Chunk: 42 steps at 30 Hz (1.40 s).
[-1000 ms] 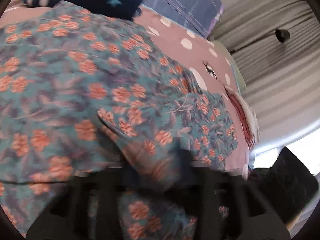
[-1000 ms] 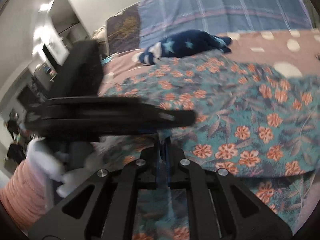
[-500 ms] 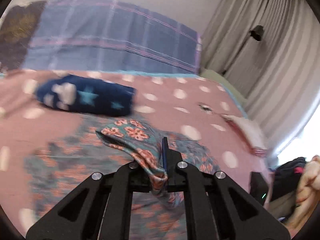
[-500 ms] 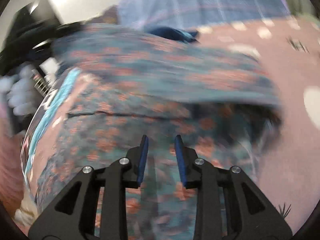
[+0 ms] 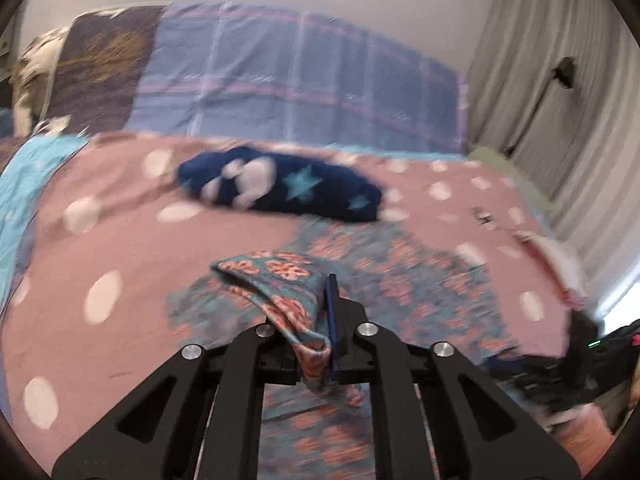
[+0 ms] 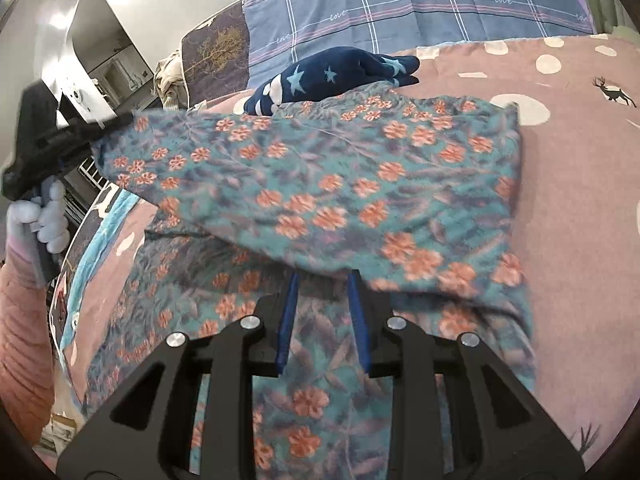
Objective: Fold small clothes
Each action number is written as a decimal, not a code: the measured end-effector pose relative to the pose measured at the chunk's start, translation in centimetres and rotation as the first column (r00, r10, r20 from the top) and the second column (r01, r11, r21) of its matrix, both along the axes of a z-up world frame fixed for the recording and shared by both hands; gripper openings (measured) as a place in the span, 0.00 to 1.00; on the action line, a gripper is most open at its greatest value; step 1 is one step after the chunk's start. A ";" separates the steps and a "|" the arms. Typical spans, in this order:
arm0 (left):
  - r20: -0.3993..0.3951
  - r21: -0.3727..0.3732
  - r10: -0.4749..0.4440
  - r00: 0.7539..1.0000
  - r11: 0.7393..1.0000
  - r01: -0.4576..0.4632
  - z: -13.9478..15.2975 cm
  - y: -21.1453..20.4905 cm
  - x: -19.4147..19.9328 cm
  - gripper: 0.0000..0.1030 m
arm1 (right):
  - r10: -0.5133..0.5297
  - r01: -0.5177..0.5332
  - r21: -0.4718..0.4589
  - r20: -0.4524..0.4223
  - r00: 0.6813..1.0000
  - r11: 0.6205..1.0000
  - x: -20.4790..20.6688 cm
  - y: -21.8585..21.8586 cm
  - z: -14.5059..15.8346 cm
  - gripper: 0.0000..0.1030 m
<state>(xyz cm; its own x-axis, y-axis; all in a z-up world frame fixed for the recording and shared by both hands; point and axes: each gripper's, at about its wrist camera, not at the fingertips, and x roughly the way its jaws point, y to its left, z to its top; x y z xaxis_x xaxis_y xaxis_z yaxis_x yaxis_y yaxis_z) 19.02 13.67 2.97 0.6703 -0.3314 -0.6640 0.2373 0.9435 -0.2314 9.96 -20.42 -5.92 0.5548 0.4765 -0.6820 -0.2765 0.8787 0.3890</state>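
— What's your left tool (image 5: 320,320) doing?
— Its jaws are opening, though a corner of the floral garment (image 5: 280,280) is still pinched between them, lifted off the bed (image 5: 120,248).
— And the right tool (image 6: 322,300)?
— Parted narrowly, gripping nothing; its tips sit under the raised fold at lower centre. The rest lies spread mid-frame, below the navy star garment (image 6: 332,76).
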 end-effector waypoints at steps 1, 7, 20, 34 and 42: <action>-0.023 0.044 0.032 0.999 0.999 -0.031 -1.6 0.8 0.2 0.15 | -0.003 0.003 -0.003 -0.005 1.000 1.000 -0.3 -0.4 -0.2 0.26; -0.122 0.201 0.135 0.983 0.974 -0.109 -8.1 3.6 0.2 0.26 | -0.022 0.022 -0.010 -0.033 0.999 1.000 -0.8 -1.5 -0.6 0.26; 0.032 0.278 0.123 0.992 0.952 -0.127 -5.8 1.5 -0.8 0.47 | -0.183 0.183 0.020 0.016 0.983 0.983 3.9 -6.5 3.4 0.32; 0.089 0.319 0.044 0.995 0.945 -0.070 -7.4 -3.3 -1.9 0.57 | -0.337 0.336 -0.070 -0.004 0.942 0.939 14.6 -7.6 2.3 0.02; 0.011 0.440 0.067 0.998 0.896 -0.065 -10.8 -3.7 0.2 0.64 | -0.352 0.347 -0.130 -0.017 0.936 0.929 13.7 -9.6 0.5 0.24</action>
